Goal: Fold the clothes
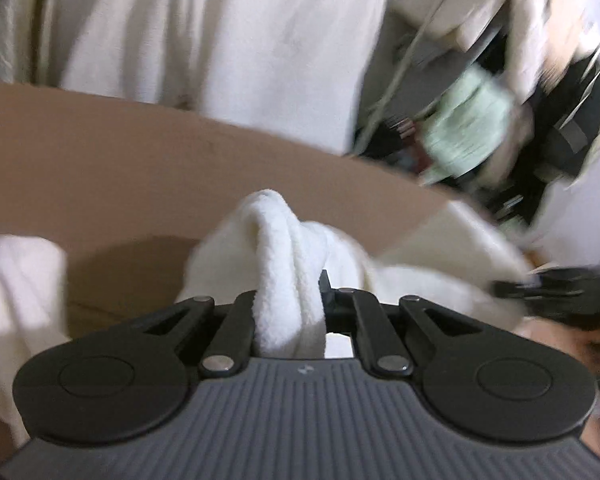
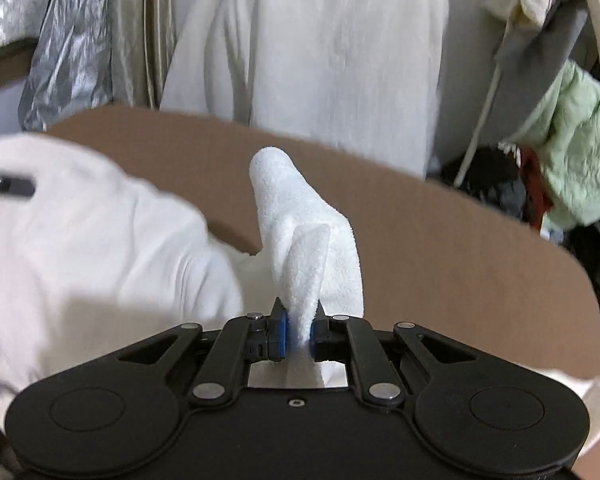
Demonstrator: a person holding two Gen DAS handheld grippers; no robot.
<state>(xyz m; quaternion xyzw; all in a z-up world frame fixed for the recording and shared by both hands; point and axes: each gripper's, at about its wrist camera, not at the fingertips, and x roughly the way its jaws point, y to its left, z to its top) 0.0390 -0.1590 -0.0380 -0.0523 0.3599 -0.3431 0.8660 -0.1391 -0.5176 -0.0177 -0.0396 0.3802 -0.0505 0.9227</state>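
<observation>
A white fleece garment (image 1: 288,240) lies bunched on a brown table (image 1: 140,168). My left gripper (image 1: 290,300) is shut on a thick fold of it, which hides most of both fingers. In the right wrist view my right gripper (image 2: 299,328) is shut on another fold of the white garment (image 2: 296,216), which stands up in a peak between the blue pads. The rest of the cloth (image 2: 92,240) spreads to the left over the table (image 2: 460,248). The other gripper shows as a dark blurred shape at the right edge of the left view (image 1: 556,292).
A white fluffy cloth (image 2: 320,48) hangs behind the table's far edge. A silver foil sheet (image 2: 68,48) is at the back left. A light green garment (image 2: 576,144) and dark clutter (image 2: 496,184) lie beyond the table's right end.
</observation>
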